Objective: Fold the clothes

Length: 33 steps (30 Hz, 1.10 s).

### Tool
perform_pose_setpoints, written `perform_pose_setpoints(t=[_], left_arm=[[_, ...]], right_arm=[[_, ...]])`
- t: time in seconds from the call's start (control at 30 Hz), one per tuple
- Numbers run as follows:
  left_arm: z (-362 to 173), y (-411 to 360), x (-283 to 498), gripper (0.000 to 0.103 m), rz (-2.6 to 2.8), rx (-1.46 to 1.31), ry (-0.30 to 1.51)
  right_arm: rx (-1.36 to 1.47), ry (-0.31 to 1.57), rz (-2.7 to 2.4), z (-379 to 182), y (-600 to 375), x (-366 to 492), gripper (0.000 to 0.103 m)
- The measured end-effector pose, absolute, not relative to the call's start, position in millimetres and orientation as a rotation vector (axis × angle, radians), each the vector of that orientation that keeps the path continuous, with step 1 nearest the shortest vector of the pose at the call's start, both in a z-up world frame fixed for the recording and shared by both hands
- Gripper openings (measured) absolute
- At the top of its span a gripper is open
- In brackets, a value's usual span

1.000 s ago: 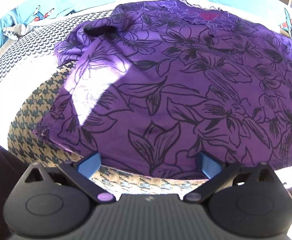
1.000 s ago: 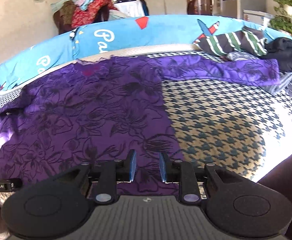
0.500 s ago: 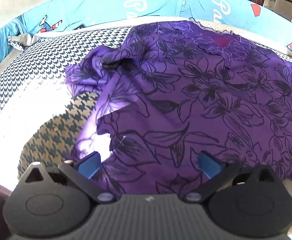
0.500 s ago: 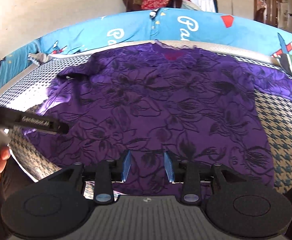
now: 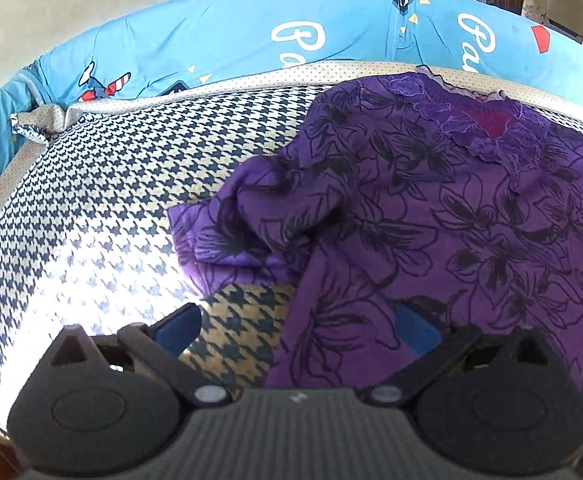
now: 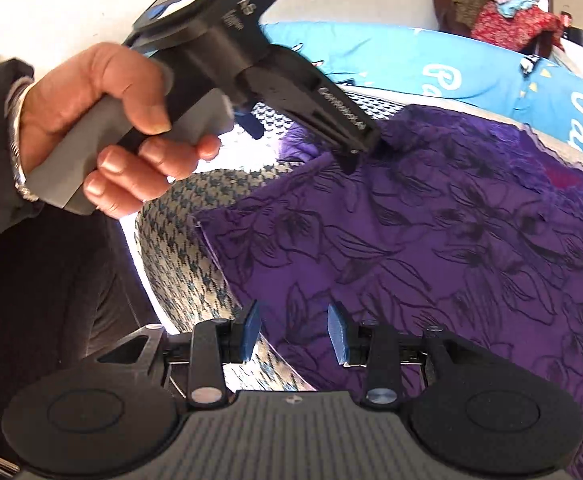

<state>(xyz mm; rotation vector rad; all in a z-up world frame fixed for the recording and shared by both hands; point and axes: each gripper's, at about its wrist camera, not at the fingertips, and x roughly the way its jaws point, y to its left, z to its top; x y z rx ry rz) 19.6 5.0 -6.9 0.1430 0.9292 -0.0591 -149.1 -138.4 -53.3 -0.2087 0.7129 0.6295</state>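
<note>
A: How much of the purple floral blouse (image 5: 471, 216) shows in the left wrist view?

B: Not all. The picture's right edge cuts it, and the left gripper (image 5: 297, 330) body hides its near hem. Cloth drapes over the right-hand blue pad (image 5: 415, 334), so whether it presses the fabric, I cannot tell.

A: And from the right wrist?

B: The left gripper's (image 6: 311, 132) tip covers the bunched sleeve (image 6: 303, 142) near the mattress's (image 6: 179, 248) left edge. The hand (image 6: 103, 124) hides its handle. The clothes pile (image 6: 503, 12) beyond is too small to sort.
</note>
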Motion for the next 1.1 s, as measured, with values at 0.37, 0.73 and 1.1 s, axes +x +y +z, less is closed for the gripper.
perform_pose_setpoints(t=[0.37, 0.73, 1.1], left_arm=[[-5.6, 57.5, 26.0, 0.103, 0.022, 0.042, 0.949], [-5.3, 79.7, 32.3, 0.103, 0.092, -0.066, 0.959], [-3.1, 81.7, 34.8, 0.103, 0.144, -0.072, 0.948]], right_arm=[[-0.398, 0.636, 0.756, -65.8, -62.4, -126.8, 0.052], [-0.504, 0.581, 0.726, -88.2, -27.0, -107.2, 0.048], [-0.326, 0.659, 0.804, -66.1, -44.3, -96.5, 0.007]])
